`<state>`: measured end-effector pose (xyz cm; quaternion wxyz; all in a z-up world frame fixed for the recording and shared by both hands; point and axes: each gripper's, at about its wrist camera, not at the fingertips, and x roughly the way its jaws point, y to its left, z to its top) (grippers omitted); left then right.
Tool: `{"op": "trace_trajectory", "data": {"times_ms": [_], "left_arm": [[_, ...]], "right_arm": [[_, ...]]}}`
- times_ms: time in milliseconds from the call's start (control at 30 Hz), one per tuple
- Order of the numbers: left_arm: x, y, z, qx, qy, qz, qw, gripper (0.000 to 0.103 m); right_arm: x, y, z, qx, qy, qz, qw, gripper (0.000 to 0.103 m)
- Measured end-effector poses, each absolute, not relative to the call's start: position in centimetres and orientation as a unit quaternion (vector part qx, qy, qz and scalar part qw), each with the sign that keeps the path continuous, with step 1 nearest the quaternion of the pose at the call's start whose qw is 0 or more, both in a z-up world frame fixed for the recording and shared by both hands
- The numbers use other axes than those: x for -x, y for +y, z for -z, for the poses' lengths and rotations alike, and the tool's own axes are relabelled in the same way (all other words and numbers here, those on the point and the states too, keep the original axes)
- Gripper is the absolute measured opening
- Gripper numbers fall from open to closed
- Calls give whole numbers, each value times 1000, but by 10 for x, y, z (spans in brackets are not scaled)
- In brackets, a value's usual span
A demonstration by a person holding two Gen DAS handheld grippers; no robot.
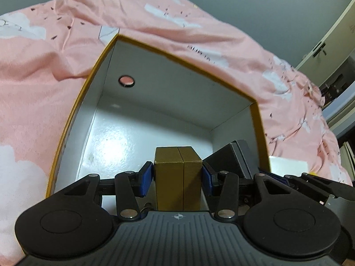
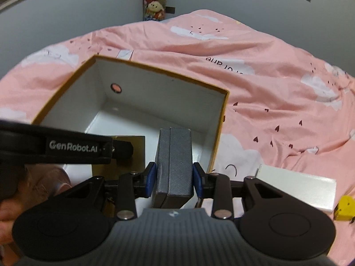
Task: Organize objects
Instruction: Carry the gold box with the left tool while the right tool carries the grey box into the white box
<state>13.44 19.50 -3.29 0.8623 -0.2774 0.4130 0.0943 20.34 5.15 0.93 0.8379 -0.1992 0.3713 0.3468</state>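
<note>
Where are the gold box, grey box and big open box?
gold box (image 1: 178,177), left wrist view, its front face between the pads.
grey box (image 2: 174,164), right wrist view, its top face.
big open box (image 2: 164,71), right wrist view, far rim.

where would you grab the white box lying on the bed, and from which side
Grip the white box across its short width, on the two long side edges, coming straight down from above. It lies flat on the pink bedding, so only the top is free, and its length looks too wide for the jaws.
</note>
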Motion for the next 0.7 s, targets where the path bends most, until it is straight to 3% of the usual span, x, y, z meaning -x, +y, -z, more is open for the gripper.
{"op": "trace_trajectory", "data": {"times_ms": [533, 633, 700], "left_arm": [[-152, 188, 44, 272, 464, -76, 840, 52], [-153, 187, 45, 271, 465, -71, 840, 52], [-154, 186, 46, 273, 465, -68, 839, 52]], "right_arm": [[-193, 73, 10, 261, 381, -342, 818, 35], [-190, 72, 9, 268, 376, -348, 816, 41], [-185, 70, 7, 273, 368, -350, 817, 52]]}}
